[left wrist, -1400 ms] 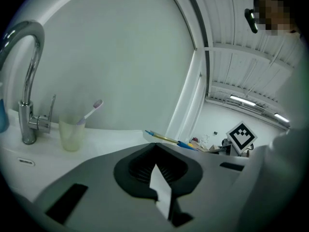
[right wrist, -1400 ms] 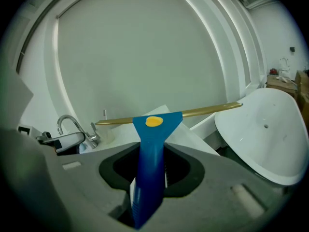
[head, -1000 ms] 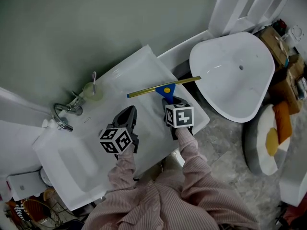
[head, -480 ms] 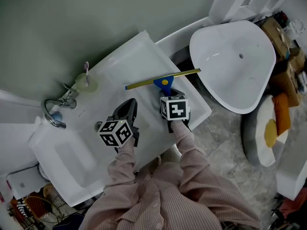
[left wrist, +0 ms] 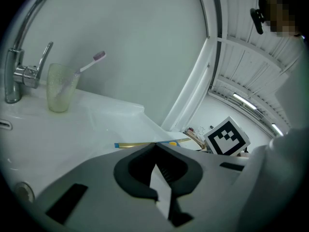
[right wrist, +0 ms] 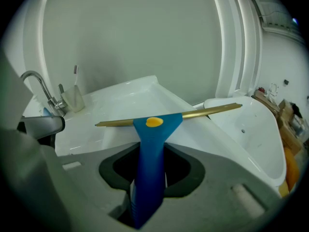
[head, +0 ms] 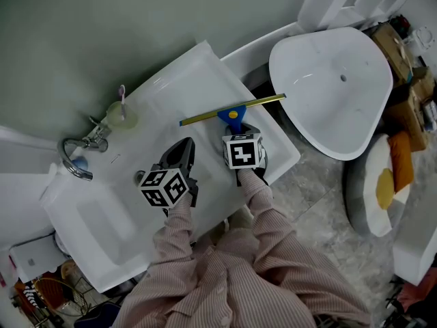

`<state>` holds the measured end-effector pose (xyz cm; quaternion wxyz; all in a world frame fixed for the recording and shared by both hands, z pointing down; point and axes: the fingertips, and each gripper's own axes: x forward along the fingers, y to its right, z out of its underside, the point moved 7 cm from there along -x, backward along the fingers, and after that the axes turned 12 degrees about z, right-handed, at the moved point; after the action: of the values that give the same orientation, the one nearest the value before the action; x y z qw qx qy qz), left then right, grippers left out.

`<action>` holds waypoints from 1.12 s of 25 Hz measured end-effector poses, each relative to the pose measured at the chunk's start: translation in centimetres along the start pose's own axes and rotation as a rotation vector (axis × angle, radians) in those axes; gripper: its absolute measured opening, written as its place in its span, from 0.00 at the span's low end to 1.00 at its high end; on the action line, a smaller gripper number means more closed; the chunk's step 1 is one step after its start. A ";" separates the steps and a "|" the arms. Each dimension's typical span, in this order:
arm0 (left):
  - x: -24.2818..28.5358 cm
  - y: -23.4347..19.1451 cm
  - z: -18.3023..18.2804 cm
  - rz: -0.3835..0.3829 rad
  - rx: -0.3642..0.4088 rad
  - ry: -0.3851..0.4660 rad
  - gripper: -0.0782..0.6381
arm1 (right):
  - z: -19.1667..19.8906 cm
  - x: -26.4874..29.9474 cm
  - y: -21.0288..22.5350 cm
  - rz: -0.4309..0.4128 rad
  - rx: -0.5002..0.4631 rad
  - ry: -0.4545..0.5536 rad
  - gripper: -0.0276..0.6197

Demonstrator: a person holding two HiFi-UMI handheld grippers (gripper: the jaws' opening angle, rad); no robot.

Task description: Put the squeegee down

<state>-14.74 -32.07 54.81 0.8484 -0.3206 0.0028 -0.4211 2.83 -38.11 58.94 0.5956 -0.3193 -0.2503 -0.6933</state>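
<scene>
The squeegee has a blue handle with a yellow spot and a long brass-coloured blade. My right gripper is shut on the handle, and the blade lies crosswise ahead of it, low over the right end of the white counter. Whether the blade touches the counter I cannot tell. The blade's right tip reaches out toward the white bowl. My left gripper hovers over the counter left of the squeegee. Its jaws meet at the tips and hold nothing.
A chrome tap and a cup with a toothbrush stand at the counter's back left, above the sink basin. Cardboard boxes and an egg-shaped cushion lie on the floor at the right.
Both grippers have sunk a little toward the counter, and the squeegee came down with the right one. The grip on the handle is unchanged.
</scene>
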 end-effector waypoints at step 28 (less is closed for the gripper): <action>-1.9 2.6 -0.4 0.036 0.026 0.032 0.11 | 0.1 -3.6 0.8 -0.009 0.085 0.164 0.28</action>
<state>-14.25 -29.74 52.58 0.8599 -0.3026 0.0168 -0.4108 3.93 -35.81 56.28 0.6241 -0.2347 -0.2311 -0.7085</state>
